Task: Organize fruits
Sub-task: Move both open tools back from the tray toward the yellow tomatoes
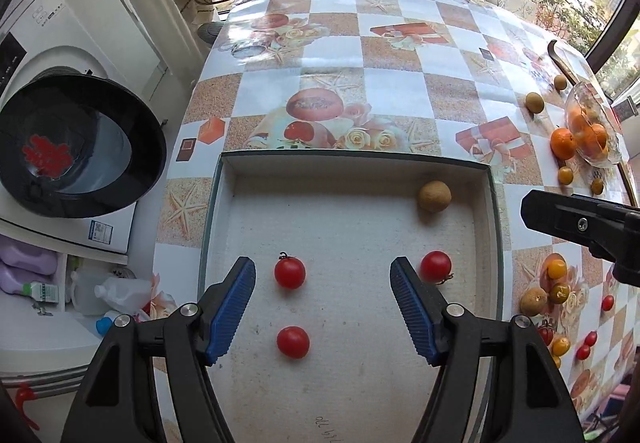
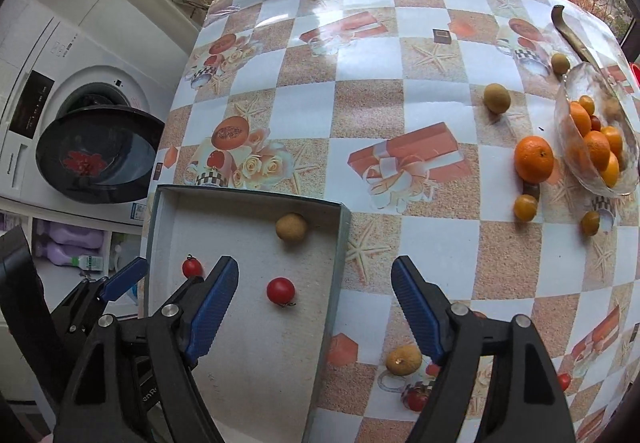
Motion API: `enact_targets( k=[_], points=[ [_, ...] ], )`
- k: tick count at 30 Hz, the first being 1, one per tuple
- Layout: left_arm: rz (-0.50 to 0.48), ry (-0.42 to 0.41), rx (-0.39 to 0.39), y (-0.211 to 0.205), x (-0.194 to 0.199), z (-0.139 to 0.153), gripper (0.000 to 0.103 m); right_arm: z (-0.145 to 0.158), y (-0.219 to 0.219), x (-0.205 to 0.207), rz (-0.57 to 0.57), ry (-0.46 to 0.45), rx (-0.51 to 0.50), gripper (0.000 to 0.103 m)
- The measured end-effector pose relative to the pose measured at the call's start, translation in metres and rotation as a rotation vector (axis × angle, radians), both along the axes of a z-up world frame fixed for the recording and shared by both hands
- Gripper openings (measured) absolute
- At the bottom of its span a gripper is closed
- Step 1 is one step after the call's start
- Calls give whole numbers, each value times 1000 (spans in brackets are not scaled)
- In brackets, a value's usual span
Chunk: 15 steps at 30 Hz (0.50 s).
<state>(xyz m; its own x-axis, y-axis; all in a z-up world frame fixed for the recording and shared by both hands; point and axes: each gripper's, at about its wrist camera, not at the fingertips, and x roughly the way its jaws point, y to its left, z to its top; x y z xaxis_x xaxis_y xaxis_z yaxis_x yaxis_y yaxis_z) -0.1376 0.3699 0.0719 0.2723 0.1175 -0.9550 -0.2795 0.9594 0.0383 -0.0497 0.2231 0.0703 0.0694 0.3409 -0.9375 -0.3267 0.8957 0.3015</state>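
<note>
The left gripper [image 1: 323, 307] points steeply down over the shallow white tray [image 1: 495, 211]; its jaws stand apart and grasp nothing. Three cherry tomatoes lie on the tray floor: one [image 1: 289, 273] between the blue pads near their tips, one [image 1: 293, 341] lower between the jaws, and one [image 1: 436, 266] just outside the right pad. None touches a pad. A brown longan [image 1: 435, 196] rests in the tray's far right corner.

The right gripper [image 2: 314, 307] hangs over the tray's right wall [image 2: 340, 259], jaws released and empty; its left finger is above the tray, its right finger above the checked tablecloth [image 2: 400, 103].

Loose fruit on the tablecloth, well apart from the tray:
- a tangerine [image 2: 534, 159] just beside the glass bowl [image 2: 568, 147], which holds more tangerines
- two longans [image 2: 497, 97] [image 2: 560, 63] farther back
- small yellow-orange fruits [image 2: 525, 207] near the bowl
- a longan [image 2: 403, 360] and cherry tomatoes [image 2: 416, 399] near the right gripper's right finger
</note>
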Motion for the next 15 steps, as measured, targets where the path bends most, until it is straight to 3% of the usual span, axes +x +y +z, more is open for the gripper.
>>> enact_targets(
  k=[15],
  points=[
    [-217, -16, -22, -114, 50, 22, 71, -24, -158, 9, -253, 68, -128, 82]
  ],
)
